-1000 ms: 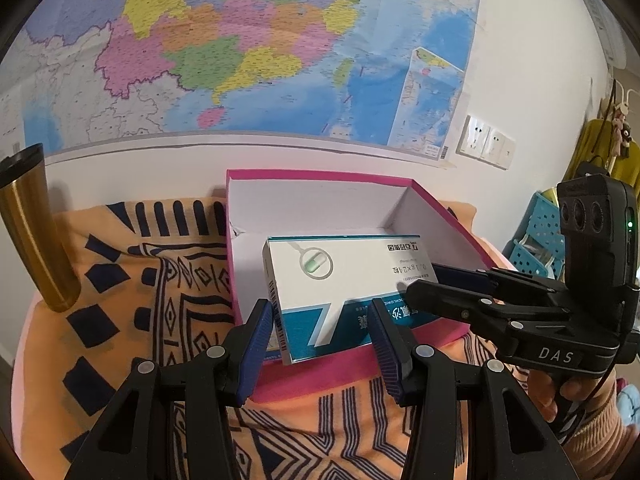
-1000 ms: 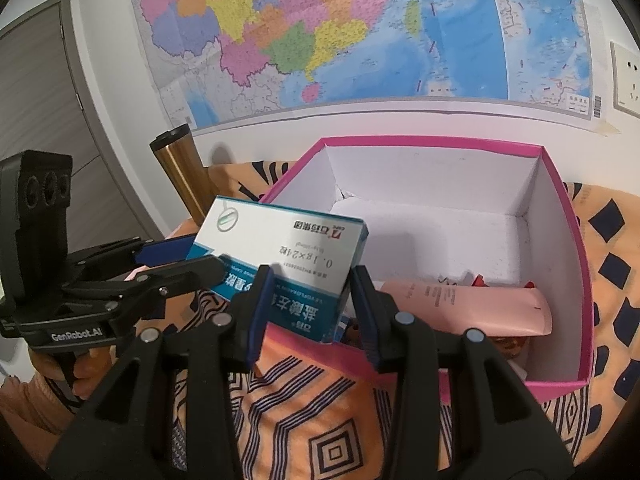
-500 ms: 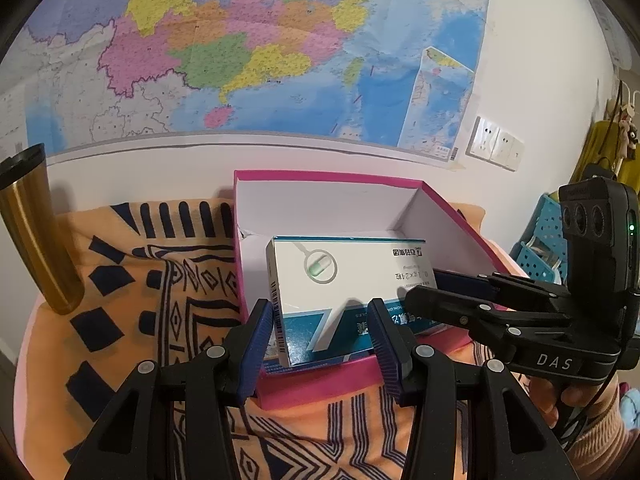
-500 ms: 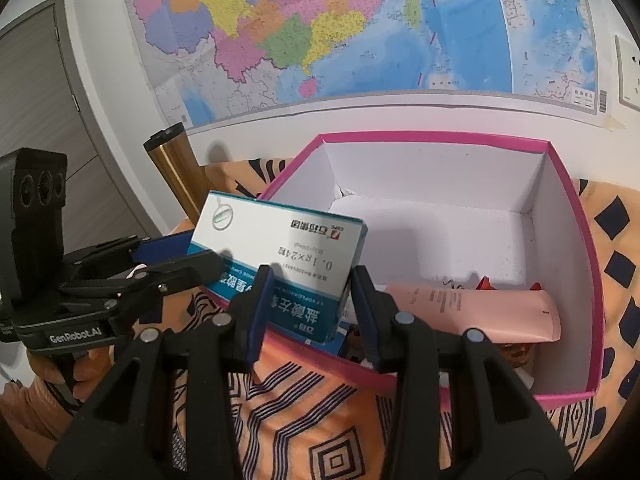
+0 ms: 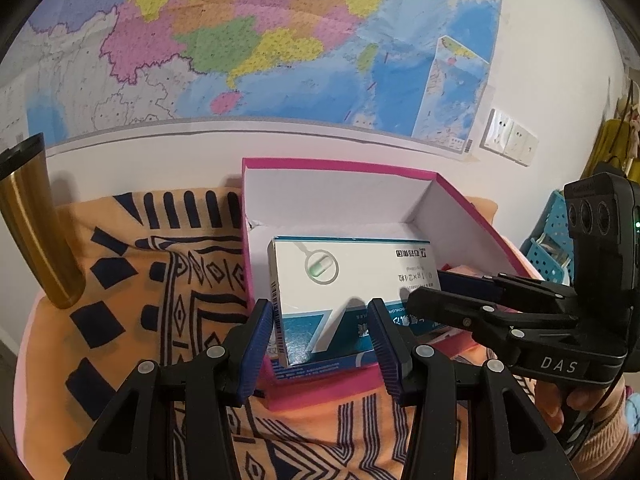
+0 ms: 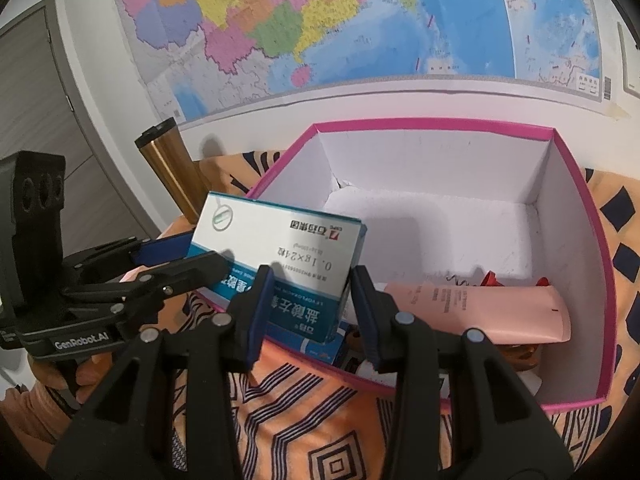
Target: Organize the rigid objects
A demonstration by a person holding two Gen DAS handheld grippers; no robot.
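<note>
Medicine box [image 5: 352, 280], white top with teal front band and a pill logo, sits tilted over the near-left corner of the pink box [image 5: 340, 168], partly above its near rim and partly inside. Both grippers are on it at once.

Left gripper [image 5: 320, 332]: blue pads straddle the box's near-left end, left pad against the barcoded short side, right pad on the teal front face. Fingers part-way closed and pinching the box.

Right gripper [image 6: 310, 300]: same story on the other end; pads pressed on the teal printed face and the right short side, pinching it. In the left view the right gripper [image 5: 448, 300] comes in from the right, fingertips overlapping the box's right end. In the right view the left gripper [image 6: 192, 256] reaches in from the left onto the box's left end. A hand [image 6: 86, 376] shows under its handle.

Pink box: white inside, open top, far half bare. Along the near wall, in the right view: a pink tube [image 6: 480, 308] lying flat, something red [image 6: 490, 280] behind it, a small blue-and-white carton [image 6: 320, 350] under the medicine box. Other bits there are too hidden to identify.

Box rests on an orange cloth [image 5: 132, 280] with a dark geometric print. Gold tumbler [image 5: 36, 228] with a black rim stands on the left, well apart. Wall map [image 5: 260, 40] behind, wall sockets [image 5: 508, 142] to its right.
</note>
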